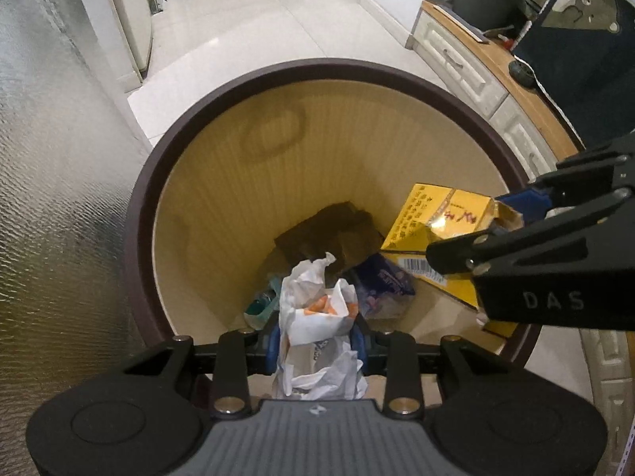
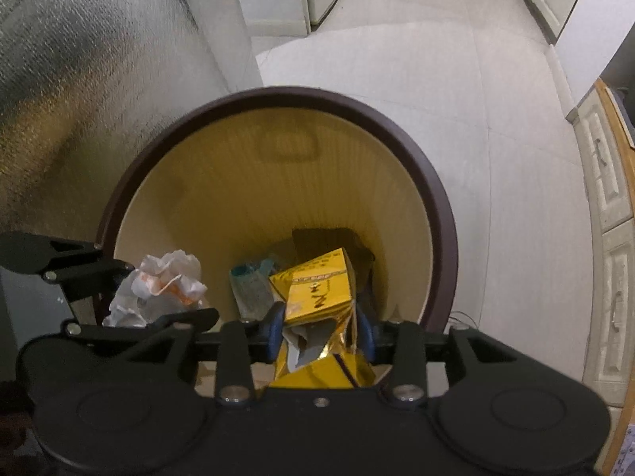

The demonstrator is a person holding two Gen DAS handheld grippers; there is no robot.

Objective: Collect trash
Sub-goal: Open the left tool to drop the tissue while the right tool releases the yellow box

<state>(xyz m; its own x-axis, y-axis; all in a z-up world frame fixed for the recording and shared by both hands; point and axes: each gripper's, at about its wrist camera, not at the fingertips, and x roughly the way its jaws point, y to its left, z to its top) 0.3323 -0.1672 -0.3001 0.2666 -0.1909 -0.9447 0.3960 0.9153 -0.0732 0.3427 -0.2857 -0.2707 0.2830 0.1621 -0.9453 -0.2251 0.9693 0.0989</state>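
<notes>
**A:** ok so where are we at? In the left wrist view we've got the left tongs (image 1: 317,341) at the bottom middle of the frame, pinched tight on a crumpled white paper wrapper (image 1: 317,317) with orange print. It's sitting right over the open mouth of the trash bin (image 1: 139,214).

**B:** yep, and the right tongs (image 2: 323,329) at the bottom middle of the right wrist view are clamped on a crushed yellow box (image 2: 317,289), gold foil showing where it's torn open. That one's over the bin too, just inside the near rim.

**A:** in our left view the box shows up at the right middle of the frame, with the right tongs coming in from the right edge. Barcode's visible on the underside.

**B:** and our right view catches the wrapper at the left middle, near the bin's left rim, with the other tongs around it.

**A:** stuff already down at the bottom of the bin: something dark brown (image 1: 329,234) toward the back, a teal and clear plastic thing (image 1: 260,305) on the left, and a purple packet (image 1: 383,285) on the right.

**B:** bin's cream inside with a dark brown rim, standing on a pale tile floor (image 1: 246,27). White drawers (image 1: 456,59) with a wooden top run along the upper right of the left view.
</notes>
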